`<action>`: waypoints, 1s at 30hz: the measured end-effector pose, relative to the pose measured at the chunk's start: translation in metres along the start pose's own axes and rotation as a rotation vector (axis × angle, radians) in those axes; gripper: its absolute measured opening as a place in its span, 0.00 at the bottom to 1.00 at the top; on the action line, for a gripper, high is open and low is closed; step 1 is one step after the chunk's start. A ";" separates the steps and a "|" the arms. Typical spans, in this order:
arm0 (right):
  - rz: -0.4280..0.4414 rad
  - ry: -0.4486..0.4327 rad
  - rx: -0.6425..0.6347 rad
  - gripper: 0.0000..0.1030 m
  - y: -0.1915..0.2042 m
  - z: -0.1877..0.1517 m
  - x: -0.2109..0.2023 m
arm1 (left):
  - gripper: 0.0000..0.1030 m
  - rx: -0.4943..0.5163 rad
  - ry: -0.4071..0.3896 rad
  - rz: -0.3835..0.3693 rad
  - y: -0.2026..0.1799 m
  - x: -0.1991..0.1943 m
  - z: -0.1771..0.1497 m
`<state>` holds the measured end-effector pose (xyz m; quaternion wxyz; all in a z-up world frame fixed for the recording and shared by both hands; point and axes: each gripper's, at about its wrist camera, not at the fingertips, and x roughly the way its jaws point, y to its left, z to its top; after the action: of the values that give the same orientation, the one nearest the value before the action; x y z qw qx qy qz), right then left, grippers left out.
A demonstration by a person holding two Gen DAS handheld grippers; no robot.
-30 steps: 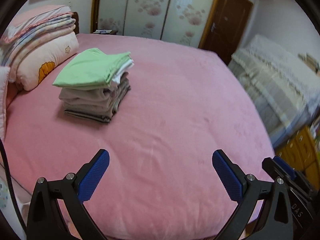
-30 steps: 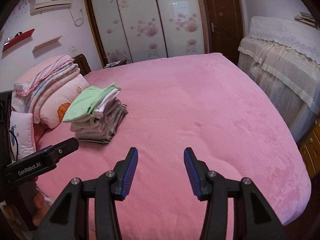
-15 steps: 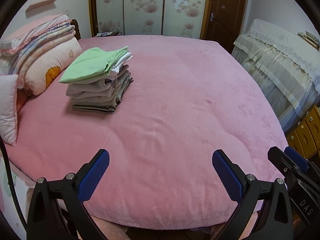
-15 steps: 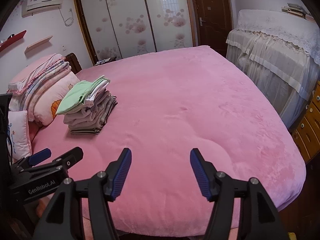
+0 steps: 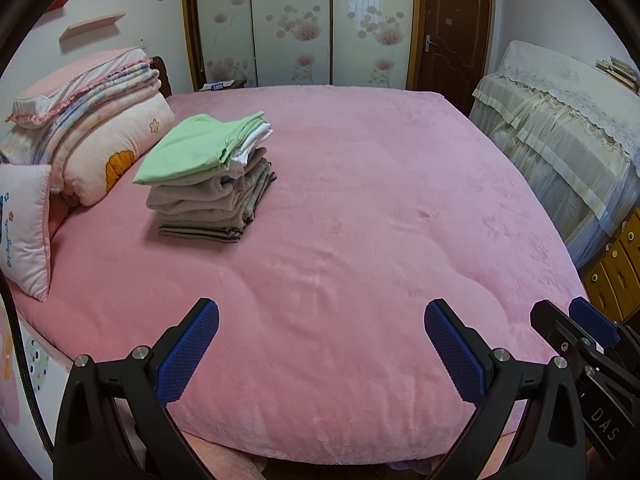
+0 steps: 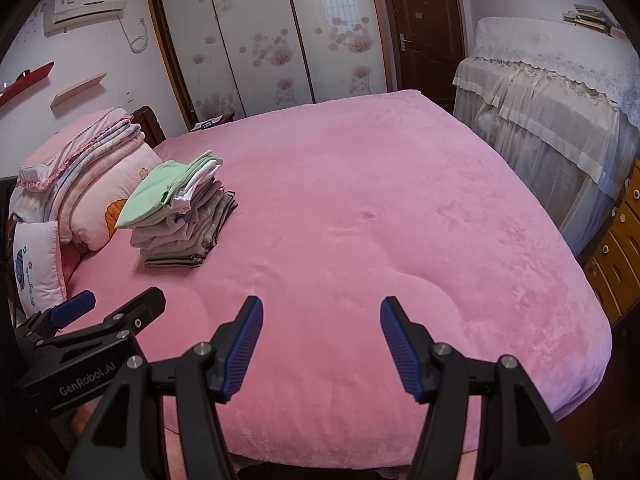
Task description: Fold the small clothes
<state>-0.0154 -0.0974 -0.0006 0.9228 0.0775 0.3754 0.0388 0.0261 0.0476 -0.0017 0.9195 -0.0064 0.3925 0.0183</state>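
**Both grippers idle at the bed's near edge**

Left gripper (image 5: 320,344): jaws wide apart, holding nothing. Right gripper (image 6: 322,344): jaws apart, also holding nothing. Stack of folded clothes (image 5: 212,186) sits on the pink bed (image 5: 380,208), far left, near the pillows (image 5: 100,152). Green garment (image 6: 154,192) on top; lower layers grey, possibly towelling.

You can't see your hands: both views cut the gripper bodies off at the bottom edge. In the stack (image 5: 208,184), only folded edges show beneath the green top piece (image 5: 192,148), so you can't tell what each garment is. The small items on the nightstand (image 5: 218,85) are too tiny to make out. The pillow's (image 5: 24,228) print runs out of the left edge. The dresser (image 6: 618,240) is cropped at the right rim, and fisheye vignette blackens every corner.
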 end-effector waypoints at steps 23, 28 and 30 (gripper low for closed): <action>-0.028 -0.014 -0.026 0.60 0.006 0.004 -0.008 | 0.99 -0.004 -0.002 -0.025 0.001 -0.005 0.003; -0.031 -0.015 -0.027 0.60 0.007 0.004 -0.008 | 0.99 -0.006 0.005 -0.026 0.000 -0.003 0.002; -0.034 -0.015 -0.028 0.60 0.007 0.004 -0.008 | 0.99 -0.006 0.004 -0.025 0.000 -0.004 0.002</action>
<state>-0.0184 -0.0917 0.0090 0.9272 0.0584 0.3690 0.0275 0.0249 0.0473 0.0024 0.9189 -0.0141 0.3941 0.0082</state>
